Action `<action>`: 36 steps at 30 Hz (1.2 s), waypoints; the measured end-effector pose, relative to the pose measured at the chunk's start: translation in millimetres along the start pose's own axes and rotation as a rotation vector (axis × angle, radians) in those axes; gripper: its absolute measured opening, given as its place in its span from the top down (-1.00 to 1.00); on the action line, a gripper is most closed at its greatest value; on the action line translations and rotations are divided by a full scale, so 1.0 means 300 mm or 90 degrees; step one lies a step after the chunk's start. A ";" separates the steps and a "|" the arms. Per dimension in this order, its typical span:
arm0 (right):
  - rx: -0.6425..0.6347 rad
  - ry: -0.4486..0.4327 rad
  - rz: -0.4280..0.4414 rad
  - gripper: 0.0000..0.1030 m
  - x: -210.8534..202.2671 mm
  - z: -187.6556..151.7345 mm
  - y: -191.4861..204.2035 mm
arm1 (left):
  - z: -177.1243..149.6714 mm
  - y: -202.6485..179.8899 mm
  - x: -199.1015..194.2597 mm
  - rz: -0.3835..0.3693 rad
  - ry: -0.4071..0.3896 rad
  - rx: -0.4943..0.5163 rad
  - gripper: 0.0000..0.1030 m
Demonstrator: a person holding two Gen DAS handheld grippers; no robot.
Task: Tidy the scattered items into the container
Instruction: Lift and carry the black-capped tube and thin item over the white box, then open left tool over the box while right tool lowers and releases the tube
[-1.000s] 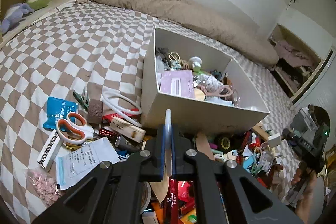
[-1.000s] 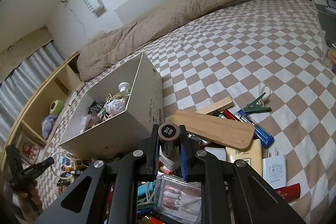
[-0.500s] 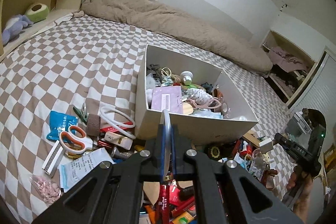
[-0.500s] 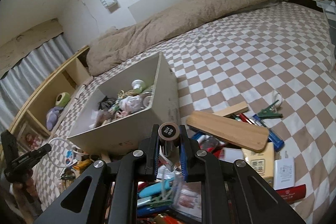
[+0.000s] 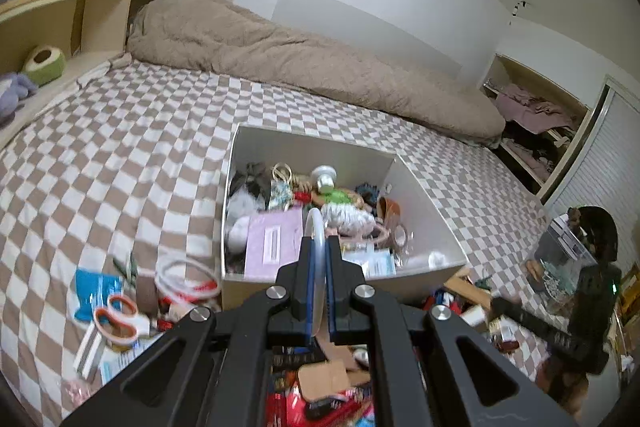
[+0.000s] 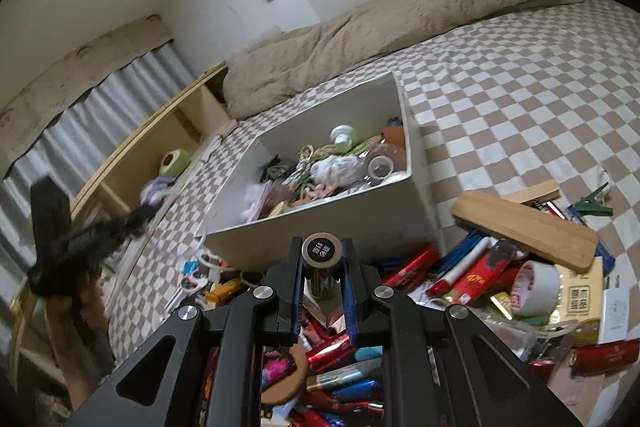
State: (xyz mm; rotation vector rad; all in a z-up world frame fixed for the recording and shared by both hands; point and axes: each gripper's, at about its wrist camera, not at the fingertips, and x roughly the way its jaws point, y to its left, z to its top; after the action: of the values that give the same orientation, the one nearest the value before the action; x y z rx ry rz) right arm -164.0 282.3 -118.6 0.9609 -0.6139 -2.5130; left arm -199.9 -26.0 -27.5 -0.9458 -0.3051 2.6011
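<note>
I have 1 thing in each hand now. My left gripper (image 5: 319, 259) has its fingers squeezed all the way shut on a thin clear ring (image 5: 316, 227). The ring stands up on its edge in the middle of the left view. My right gripper (image 6: 322, 287) has its fingers nearly shut on a small dark tube with a black cap (image 6: 321, 250), and the cap points at the camera.

A second ago both views looked at the front wall of the white box (image 5: 424, 223) from low down. Now both hands have come up, and I can see right into the box from above. In the left view the ring sits in front of the open box, just over its near edge. In the right view the tube is at the low middle of the frame, and the box is above it, not under it yet.

I think this means both things are lifted clear of the messy pile (image 6: 472, 279) on the bed and are on their way to the box. The box already holds lots of bits. Next I need to get each hand over the opening, then let go. The pile at the bottom of both views is big, so many more trips are left.
</note>
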 end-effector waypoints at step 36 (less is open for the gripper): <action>-0.109 -0.003 -0.036 0.67 0.130 0.367 0.235 | -0.008 0.091 0.389 0.134 0.086 0.026 0.25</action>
State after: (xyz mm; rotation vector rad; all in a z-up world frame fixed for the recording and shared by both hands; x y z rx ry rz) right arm -254.1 233.3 -28.6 0.9224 -0.3694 -2.5691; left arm -288.4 -4.2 -105.3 -1.1906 -0.1226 2.7009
